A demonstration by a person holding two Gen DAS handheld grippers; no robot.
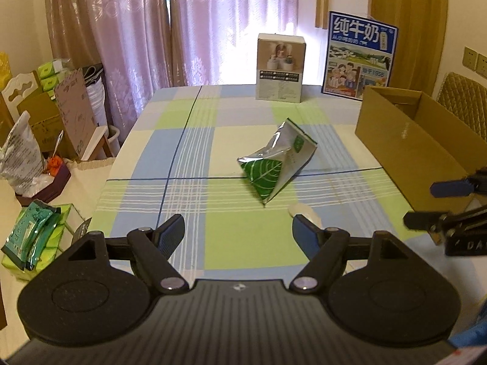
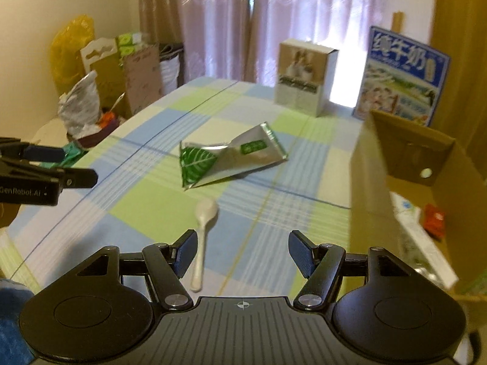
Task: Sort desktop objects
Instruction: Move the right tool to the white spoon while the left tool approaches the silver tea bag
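A white plastic spoon (image 2: 204, 237) lies on the checked tablecloth (image 2: 146, 213) just ahead of the right gripper (image 2: 242, 251), its handle running beside that gripper's left finger (image 2: 185, 252) and its bowl at the far end; its long axis runs near to far, tilted a little to the right; in the left wrist view only the pale bowl shows, just beyond the right finger (image 1: 304, 234) of the left gripper (image 1: 239, 232). Farther out, near the middle of the table, lies a crumpled silver and green foil bag (image 1: 274, 161), empty-looking and folded, its leaf-printed corner pointing toward the near edge; it is well apart from both grippers. The right gripper's fingers stand spread wide with nothing between them; the left gripper's fingers are likewise spread and hold nothing. To the right stands an open cardboard box (image 2: 404, 179) with a white carton (image 2: 420, 237) and a small red thing (image 2: 435, 220) inside. At the far edge stand a small upright printed box (image 1: 280, 68) and a blue milk carton panel (image 1: 360, 54); pink curtains (image 1: 182, 24) hang behind.
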